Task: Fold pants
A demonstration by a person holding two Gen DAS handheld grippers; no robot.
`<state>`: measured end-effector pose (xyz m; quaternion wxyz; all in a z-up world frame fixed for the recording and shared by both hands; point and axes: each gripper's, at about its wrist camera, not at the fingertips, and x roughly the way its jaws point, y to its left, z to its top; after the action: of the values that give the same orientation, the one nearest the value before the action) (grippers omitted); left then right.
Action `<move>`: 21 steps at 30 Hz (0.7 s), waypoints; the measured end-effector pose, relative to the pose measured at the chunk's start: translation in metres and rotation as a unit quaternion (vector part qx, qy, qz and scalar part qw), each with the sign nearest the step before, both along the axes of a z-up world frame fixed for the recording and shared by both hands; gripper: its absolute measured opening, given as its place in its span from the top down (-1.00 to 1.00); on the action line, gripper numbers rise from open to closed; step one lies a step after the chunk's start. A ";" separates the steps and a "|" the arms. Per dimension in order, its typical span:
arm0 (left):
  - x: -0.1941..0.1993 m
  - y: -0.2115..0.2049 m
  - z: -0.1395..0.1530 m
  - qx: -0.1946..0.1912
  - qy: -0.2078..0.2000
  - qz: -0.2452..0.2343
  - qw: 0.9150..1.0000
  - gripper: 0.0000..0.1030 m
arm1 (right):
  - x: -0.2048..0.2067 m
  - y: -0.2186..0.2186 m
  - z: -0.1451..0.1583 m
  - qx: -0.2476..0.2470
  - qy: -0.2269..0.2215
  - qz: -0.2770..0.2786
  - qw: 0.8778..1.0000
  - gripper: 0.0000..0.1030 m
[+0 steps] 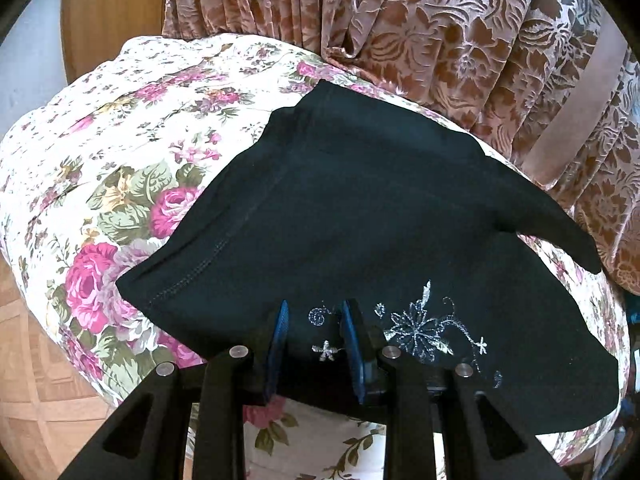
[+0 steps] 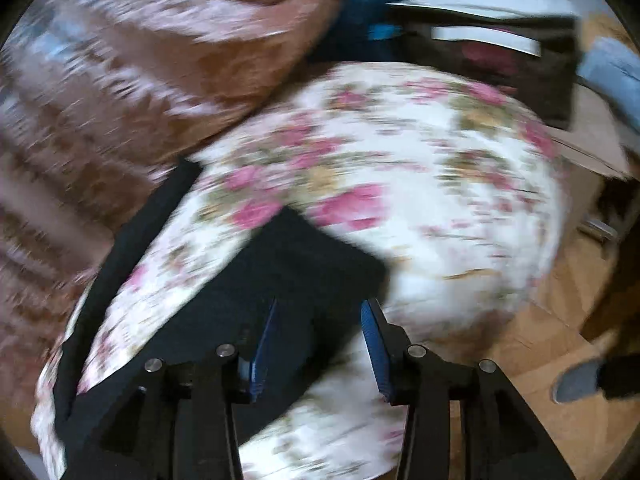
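Dark navy pants (image 1: 360, 208) with silver flower embroidery lie spread on a floral bedspread (image 1: 120, 152). My left gripper (image 1: 316, 312) hovers at the pants' near edge, jaws apart, with fabric showing between the blue pads (image 1: 282, 320); nothing is pinched. The right wrist view is motion-blurred. My right gripper (image 2: 320, 312) is open over another part of the pants (image 2: 280, 272), where two dark leg strips run up-left across the bedspread (image 2: 420, 200).
A brown patterned curtain (image 1: 460, 40) hangs behind the bed and shows in the right wrist view (image 2: 100, 100). Wooden parquet floor (image 1: 36, 380) lies to the left. Dark boxes and clutter (image 2: 500, 48) sit beyond the bed; a slippered foot (image 2: 580, 380) is at the right.
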<state>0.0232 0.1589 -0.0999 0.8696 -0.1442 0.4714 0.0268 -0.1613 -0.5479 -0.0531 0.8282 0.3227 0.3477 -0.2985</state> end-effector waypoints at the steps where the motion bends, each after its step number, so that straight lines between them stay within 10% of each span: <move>1: 0.001 0.001 -0.001 0.004 0.003 0.000 1.000 0.46 | 0.011 0.014 0.003 -0.003 -0.004 0.027 1.000 0.14; 11: 0.000 0.024 -0.018 -0.005 0.034 0.021 0.999 0.46 | 0.157 0.220 -0.027 0.037 0.011 0.364 0.931 0.14; 15: 0.010 0.054 0.011 -0.083 0.004 0.033 0.996 0.46 | 0.187 0.248 -0.069 0.033 0.083 0.369 0.925 0.16; 21: 0.077 0.077 0.047 -0.132 -0.018 0.022 0.991 0.35 | 0.176 0.240 -0.056 0.019 0.047 0.385 0.921 0.10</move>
<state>0.1000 0.2362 -0.0526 0.8506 -0.2686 0.4516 -0.0195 0.0150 -0.3076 -0.1091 0.8554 0.1656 0.4895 0.0355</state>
